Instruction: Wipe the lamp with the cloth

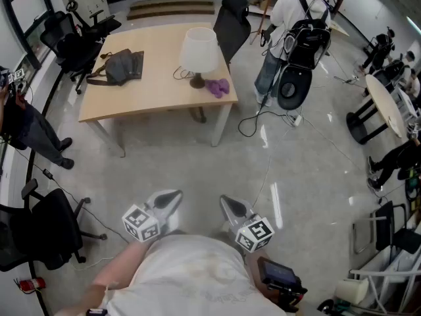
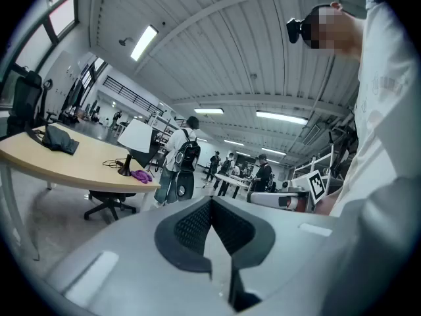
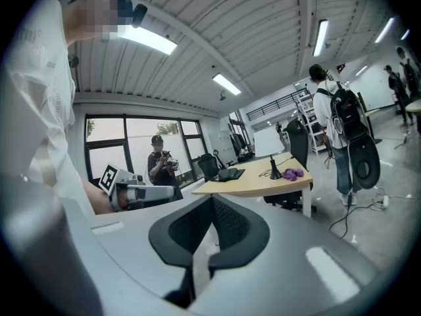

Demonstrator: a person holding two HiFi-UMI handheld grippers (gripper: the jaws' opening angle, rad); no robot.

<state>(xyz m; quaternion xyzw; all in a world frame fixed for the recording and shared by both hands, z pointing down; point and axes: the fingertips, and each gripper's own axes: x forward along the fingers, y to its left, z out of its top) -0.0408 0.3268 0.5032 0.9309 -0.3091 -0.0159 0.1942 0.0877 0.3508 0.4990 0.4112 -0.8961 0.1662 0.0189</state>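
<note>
A glossy grey floor (image 1: 197, 170) spreads under a pale wooden table (image 1: 151, 92), with black office chairs (image 1: 46, 232) near it. Large windows (image 3: 141, 140) line one wall, and long strip lights (image 3: 148, 39) run along the ribbed ceiling (image 3: 263, 18).

This is a large open-plan office or lab hall. A pale wooden surface (image 1: 131, 104) stands on a glossy grey floor (image 1: 184, 170), with black swivel chairs (image 1: 46, 232) nearby and a round table (image 1: 388, 107) at the right. Strip lights (image 3: 148, 39) hang under a ribbed ceiling (image 3: 223, 25) and large windows (image 3: 141, 140) line one wall. Cables (image 1: 253, 125) trail over the floor, and people (image 1: 299, 25) stand about carrying equipment.
</note>
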